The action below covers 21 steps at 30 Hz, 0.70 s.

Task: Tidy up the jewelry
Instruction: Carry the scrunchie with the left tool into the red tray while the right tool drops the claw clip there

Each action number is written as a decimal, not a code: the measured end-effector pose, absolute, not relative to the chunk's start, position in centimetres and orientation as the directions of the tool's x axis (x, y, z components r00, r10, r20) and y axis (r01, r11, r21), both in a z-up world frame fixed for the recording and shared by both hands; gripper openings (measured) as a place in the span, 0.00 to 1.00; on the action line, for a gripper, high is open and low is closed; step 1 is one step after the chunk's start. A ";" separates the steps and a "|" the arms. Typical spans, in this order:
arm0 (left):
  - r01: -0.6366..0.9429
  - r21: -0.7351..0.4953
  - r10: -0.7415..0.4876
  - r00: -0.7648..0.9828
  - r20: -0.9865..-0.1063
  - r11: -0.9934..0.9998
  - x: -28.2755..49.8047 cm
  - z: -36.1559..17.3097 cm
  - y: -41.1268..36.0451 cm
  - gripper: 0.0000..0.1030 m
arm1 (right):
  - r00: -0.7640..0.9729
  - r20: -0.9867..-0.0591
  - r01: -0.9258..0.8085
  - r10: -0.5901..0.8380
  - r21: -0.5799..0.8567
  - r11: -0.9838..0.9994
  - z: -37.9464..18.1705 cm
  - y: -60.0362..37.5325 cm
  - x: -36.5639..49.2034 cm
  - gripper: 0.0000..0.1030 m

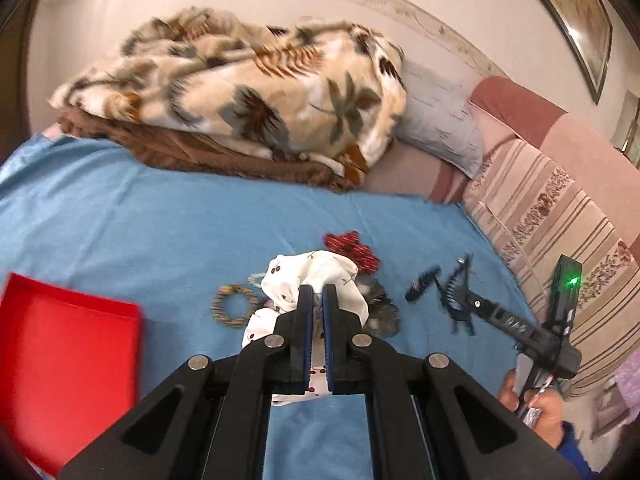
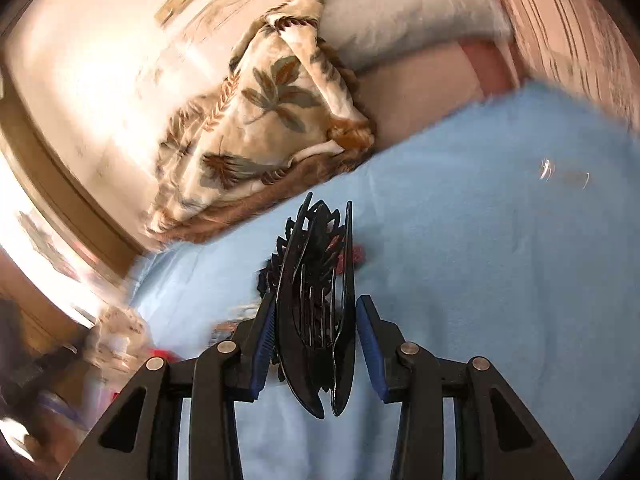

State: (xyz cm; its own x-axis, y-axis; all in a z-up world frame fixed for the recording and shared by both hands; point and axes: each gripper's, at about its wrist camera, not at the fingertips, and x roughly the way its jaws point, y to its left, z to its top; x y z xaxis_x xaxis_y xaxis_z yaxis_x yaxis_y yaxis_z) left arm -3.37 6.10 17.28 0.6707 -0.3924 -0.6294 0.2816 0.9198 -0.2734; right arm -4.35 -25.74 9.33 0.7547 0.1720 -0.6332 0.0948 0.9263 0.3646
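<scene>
Gripping hair accessories above a blue bedsheet (image 1: 120,216), with a leaf-print blanket (image 1: 248,92) piled against the wall.

Left gripper (image 1: 314,292) is clenched on the white scrunchie (image 1: 304,272), beside a red tray (image 1: 68,360). Right gripper (image 2: 316,312) grasps the black claw clip (image 2: 320,280); handwriting on its body is unreadable. A hand (image 1: 536,404) holds its handle low at the right.

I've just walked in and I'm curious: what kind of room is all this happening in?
Most likely a bedroom. The work surface is a bed under a blue sheet, with a folded leaf-patterned blanket and a pillow at its far end against the wall.
</scene>
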 end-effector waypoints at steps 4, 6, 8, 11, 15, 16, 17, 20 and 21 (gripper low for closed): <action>0.265 -0.235 -0.354 0.697 -0.623 0.935 -4.7 17.8 7.8 0.04 | 0.702 -0.712 0.147 -0.015 0.125 0.981 8.9 -23.3 -4.9 0.42; 0.254 -0.230 -0.342 0.707 -0.619 0.940 -5.2 17.9 8.8 0.04 | 0.697 -0.717 0.157 -0.016 0.131 0.979 8.3 -23.2 -5.8 0.42; 0.232 -0.231 -0.327 0.715 -0.618 0.945 -5.3 17.9 10.2 0.05 | 0.701 -0.710 0.113 0.074 0.212 0.971 8.0 -22.9 -6.8 0.42; 0.192 -0.242 -0.303 0.728 -0.615 0.951 -5.6 17.9 12.8 0.05 | 0.725 -0.681 0.068 0.100 0.216 0.974 8.6 -21.3 -8.2 0.42; 0.125 -0.191 -0.218 0.756 -0.618 0.974 -5.8 17.7 16.2 0.05 | 0.735 -0.650 -0.026 0.191 0.255 0.967 10.0 -17.1 -9.6 0.42; 0.105 -0.180 -0.196 0.759 -0.621 0.978 -5.8 17.5 17.2 0.05 | 0.733 -0.646 -0.050 0.212 0.259 0.965 10.2 -15.8 -9.7 0.42; 0.084 -0.172 -0.175 0.760 -0.626 0.981 -5.6 17.3 18.3 0.05 | 0.730 -0.642 -0.074 0.235 0.267 0.961 10.4 -14.8 -9.9 0.42; 0.025 -0.161 -0.123 0.763 -0.635 0.987 -5.2 16.4 21.2 0.05 | 0.690 -0.628 -0.186 0.359 0.325 0.927 11.1 -10.1 -9.3 0.42; 0.008 -0.158 -0.109 0.761 -0.640 0.987 -5.0 16.1 22.1 0.05 | 0.677 -0.624 -0.214 0.390 0.340 0.916 11.2 -8.8 -9.2 0.42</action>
State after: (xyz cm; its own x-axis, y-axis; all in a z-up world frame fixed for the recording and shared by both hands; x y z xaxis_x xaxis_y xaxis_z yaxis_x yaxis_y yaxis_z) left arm -5.01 22.14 16.05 0.7606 -0.1085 -0.6401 0.0080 0.9874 -0.1580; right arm -9.18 -8.80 11.22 0.6767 0.3901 -0.6244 -0.2137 0.9157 0.3404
